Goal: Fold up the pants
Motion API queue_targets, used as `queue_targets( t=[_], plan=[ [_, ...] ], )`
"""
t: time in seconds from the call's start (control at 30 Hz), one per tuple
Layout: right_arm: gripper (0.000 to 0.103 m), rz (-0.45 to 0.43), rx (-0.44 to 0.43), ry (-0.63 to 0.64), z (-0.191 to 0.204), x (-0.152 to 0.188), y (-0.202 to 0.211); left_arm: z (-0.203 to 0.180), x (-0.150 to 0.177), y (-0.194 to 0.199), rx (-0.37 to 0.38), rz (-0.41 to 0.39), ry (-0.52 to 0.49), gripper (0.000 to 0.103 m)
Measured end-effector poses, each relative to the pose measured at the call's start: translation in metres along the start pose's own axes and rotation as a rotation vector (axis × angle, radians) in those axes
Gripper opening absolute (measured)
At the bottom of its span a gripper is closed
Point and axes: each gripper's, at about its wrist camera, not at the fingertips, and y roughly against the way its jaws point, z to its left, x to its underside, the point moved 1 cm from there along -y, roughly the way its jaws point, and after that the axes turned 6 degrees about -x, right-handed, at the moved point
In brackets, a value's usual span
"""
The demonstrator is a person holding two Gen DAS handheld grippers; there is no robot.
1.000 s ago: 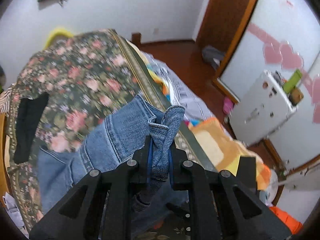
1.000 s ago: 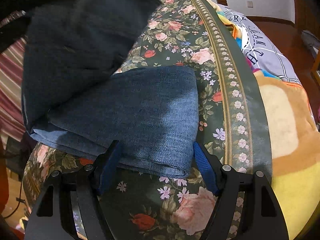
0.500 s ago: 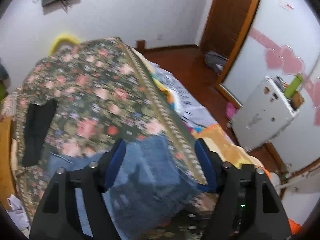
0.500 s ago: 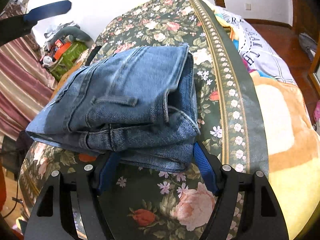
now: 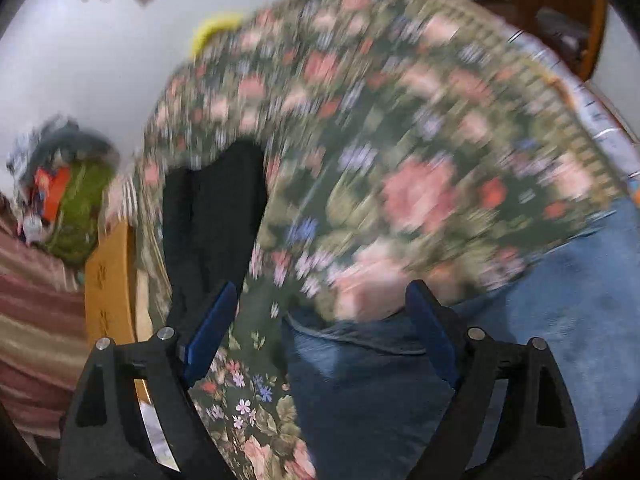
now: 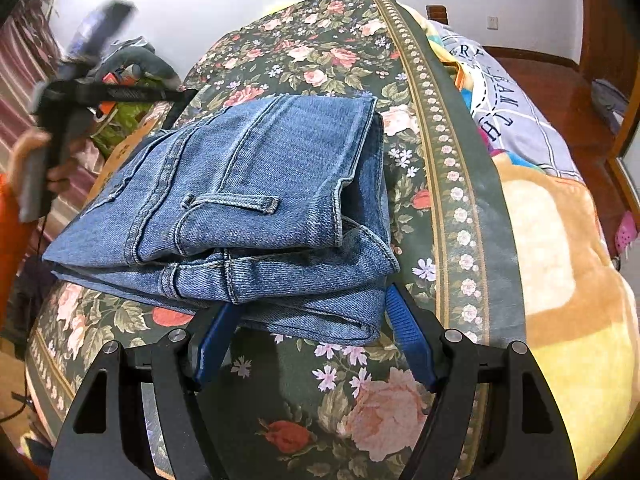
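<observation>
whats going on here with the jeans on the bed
A person with a handheld gripper in each hand is folding pants. The blue jeans already lie in a compact folded stack on the floral bedspread. The right gripper is open at the stack's near edge, holding nothing. The left gripper is open too, over the bedspread beside the jeans; its view is motion-blurred. A black garment lies further along the bed. The fold looks essentially done.

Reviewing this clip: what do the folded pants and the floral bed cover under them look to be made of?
The pants look like mid-blue denim: diagonal twill weave, faded patches, doubled seam stitching and a belt loop all show. Matte, fairly stiff, since the folded layers hold their edges.

The floral bed cover looks like a soft plush or fleece blanket with a printed rose pattern, slightly fuzzy and matte; the exact fibre cannot be told.
</observation>
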Motion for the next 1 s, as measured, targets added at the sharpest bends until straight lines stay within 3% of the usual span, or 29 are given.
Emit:
queue_targets(
  t=[0.07, 0.13, 0.33, 0.53, 0.73, 1.0],
  plan=[
    [0.071, -0.001, 0.01, -0.002, 0.0, -0.001, 0.0, 0.0, 0.013, -0.03, -0.005, 0.06, -0.038, 0.091],
    [0.071, -0.002, 0.016, -0.002, 0.001, -0.001, 0.001, 0.0, 0.027, -0.035, 0.003, 0.013, -0.075, 0.097],
    [0.071, 0.001, 0.054, 0.024, 0.005, -0.006, 0.006, 0.025, 0.059, -0.031, 0.061, 0.025, -0.011, 0.099],
    [0.07, -0.045, 0.061, 0.031, 0.015, -0.008, 0.024, 0.052, 0.122, 0.002, 0.089, -0.011, 0.067, 0.099],
    [0.07, -0.085, 0.04, 0.073, 0.043, -0.01, 0.041, 0.055, 0.172, 0.046, 0.072, -0.066, 0.052, 0.099],
    [0.07, -0.122, -0.012, 0.177, 0.097, -0.004, 0.05, 0.049, 0.23, 0.087, 0.221, -0.089, 0.15, 0.099]
  ],
)
